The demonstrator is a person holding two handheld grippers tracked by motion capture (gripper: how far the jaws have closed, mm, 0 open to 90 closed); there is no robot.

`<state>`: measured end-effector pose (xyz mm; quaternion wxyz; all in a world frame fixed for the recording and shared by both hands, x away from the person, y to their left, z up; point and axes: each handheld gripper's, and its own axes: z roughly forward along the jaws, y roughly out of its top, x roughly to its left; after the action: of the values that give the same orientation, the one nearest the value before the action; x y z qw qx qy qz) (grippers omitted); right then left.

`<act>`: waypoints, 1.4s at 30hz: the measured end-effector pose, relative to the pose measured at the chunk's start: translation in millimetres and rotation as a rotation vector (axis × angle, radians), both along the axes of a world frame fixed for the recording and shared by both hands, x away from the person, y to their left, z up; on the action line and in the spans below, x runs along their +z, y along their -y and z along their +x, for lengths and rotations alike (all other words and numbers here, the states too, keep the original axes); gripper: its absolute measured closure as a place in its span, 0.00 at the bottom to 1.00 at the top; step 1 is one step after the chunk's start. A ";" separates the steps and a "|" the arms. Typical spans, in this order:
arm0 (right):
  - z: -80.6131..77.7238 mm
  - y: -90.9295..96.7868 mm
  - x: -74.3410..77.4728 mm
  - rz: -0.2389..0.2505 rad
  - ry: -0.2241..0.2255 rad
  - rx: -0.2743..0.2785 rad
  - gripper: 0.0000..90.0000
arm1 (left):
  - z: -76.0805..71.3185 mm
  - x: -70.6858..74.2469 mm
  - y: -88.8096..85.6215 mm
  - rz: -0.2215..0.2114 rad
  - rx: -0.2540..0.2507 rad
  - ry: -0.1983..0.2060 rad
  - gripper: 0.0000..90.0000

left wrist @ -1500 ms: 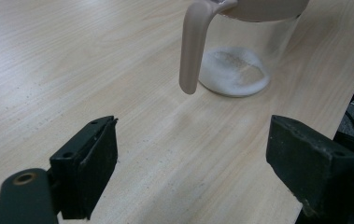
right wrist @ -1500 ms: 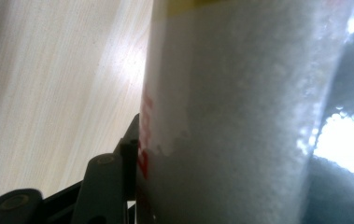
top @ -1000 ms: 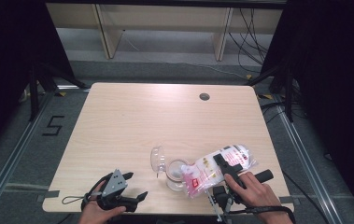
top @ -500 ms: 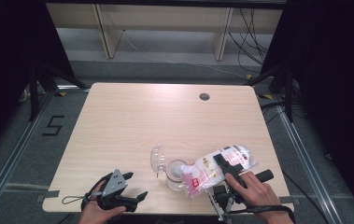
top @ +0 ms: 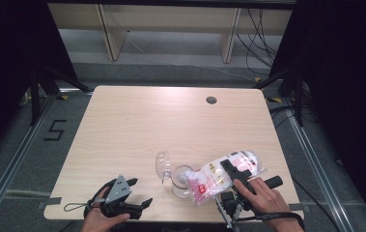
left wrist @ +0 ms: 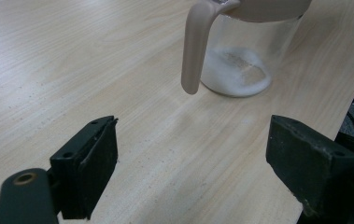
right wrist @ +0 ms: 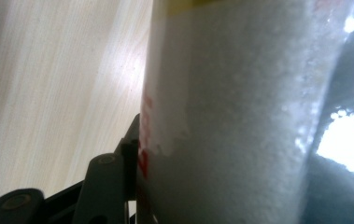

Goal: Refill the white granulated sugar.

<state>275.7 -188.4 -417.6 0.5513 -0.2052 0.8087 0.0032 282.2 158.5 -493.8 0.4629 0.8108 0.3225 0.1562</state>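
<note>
The right gripper (top: 233, 175) clamps the tilted bag of white granules (top: 221, 175) over the glass jar (top: 183, 180) to pour; the left gripper (top: 132, 205) rests open and empty on the counter (top: 147, 125).

I see a pale wood-grain table (top: 137, 125), my black grippers, a clear glass jar (left wrist: 240, 56) with a beige handle (left wrist: 194, 46) and white powder, and at four o'clock a clear bag (top: 221, 175) of white granules with red print.
</note>
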 end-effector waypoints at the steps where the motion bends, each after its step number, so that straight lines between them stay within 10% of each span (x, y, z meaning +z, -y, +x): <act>1: -0.4 0.5 -1.1 0.011 -0.006 -0.011 0.58 | -0.1 0.0 0.1 0.001 0.003 0.002 0.18; 42: 0.4 0.5 -2.1 -0.021 0.014 -0.007 0.58 | 0.1 0.2 0.1 0.009 -0.002 0.004 0.18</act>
<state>276.2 -188.9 -419.8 0.5548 -0.2082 0.8055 -0.0083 282.3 158.5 -493.6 0.4602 0.8129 0.3198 0.1587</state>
